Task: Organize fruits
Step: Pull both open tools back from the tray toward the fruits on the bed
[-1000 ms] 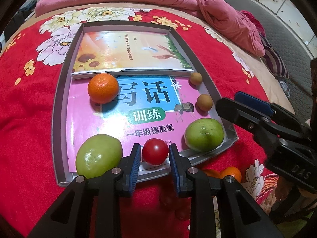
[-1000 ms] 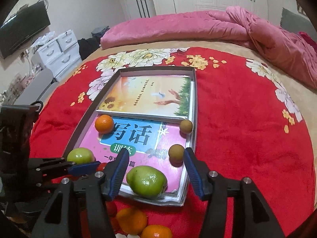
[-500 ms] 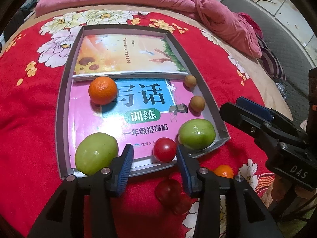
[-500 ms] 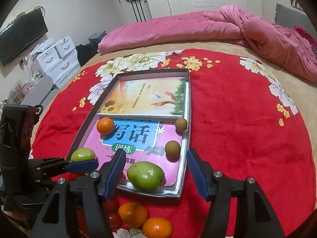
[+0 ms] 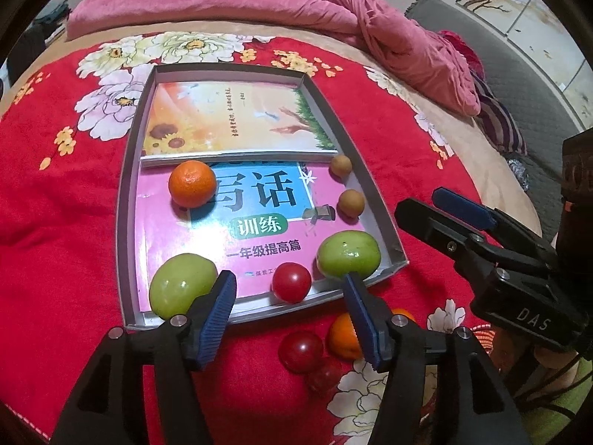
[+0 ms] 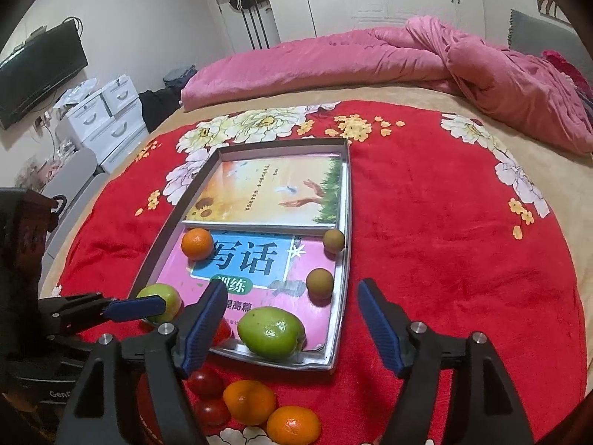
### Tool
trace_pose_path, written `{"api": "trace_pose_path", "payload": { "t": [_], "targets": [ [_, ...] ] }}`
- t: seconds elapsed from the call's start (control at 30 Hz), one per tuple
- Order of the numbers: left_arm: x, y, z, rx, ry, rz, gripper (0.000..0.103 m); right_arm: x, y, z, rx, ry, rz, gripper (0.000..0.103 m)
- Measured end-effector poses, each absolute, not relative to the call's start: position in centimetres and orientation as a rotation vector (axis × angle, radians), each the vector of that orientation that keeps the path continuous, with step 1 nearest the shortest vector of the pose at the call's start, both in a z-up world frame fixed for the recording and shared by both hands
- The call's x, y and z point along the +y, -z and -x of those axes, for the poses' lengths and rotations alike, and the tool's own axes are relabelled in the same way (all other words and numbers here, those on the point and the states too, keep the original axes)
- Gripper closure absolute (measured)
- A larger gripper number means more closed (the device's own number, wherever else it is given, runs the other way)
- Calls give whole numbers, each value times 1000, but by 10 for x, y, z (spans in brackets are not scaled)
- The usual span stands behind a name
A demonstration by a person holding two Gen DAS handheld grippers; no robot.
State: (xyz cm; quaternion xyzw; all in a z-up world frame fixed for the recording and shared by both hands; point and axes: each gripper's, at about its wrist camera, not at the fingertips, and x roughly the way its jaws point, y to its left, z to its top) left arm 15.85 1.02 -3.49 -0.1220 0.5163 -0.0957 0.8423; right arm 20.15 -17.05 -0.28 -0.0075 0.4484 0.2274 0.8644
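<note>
The left gripper [image 5: 289,296] has just been spreading its fingers, letting go of the small red tomato [image 5: 291,282], which sits free between them against the near rim of the shallow grey cardboard tray [image 5: 128,200]. The right gripper [image 6: 292,319] has also been widening, empty, around the near-right green apple [image 6: 270,332]. Risk: the tray rests on soft red bedding; a nudge could roll round fruit over the low rim.

Books [image 5: 237,126] fill the tray's [image 5: 128,200] far half; fruit seemingly crowds its near edge.
</note>
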Motion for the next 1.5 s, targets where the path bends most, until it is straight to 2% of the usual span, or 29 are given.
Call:
{"api": "trace_pose_path", "payload": {
  "t": [0.13, 0.17, 0.2, 0.23, 0.37, 0.53, 0.77, 1.5],
  "targets": [
    [12, 32, -157, 1087, 196, 259, 40, -173, -1, -201, 928, -473, 5, 23],
    [13, 31, -156, 1086, 195, 261, 37, -173, -1, -201, 927, -473, 3, 23],
    [14, 30, -156, 1084, 194, 264, 29, -173, -2, -201, 927, -473, 1, 23],
    [15, 28, -155, 1080, 192, 268, 27, -174, -2, -201, 926, -474, 0, 23],
    [24, 22, -153, 1062, 176, 293, 27, -176, -6, -199, 909, -475, -15, 14],
    [31, 12, -149, 1041, 163, 291, 27, -179, -13, -196, 883, -489, -45, 13],
    [34, -6, -142, 998, 165, 273, 26, -181, -24, -191, 846, -509, -76, 5],
    [40, -41, -123, 907, 185, 267, 22, -192, -50, -174, 751, -527, -84, 1]
  ]
}}
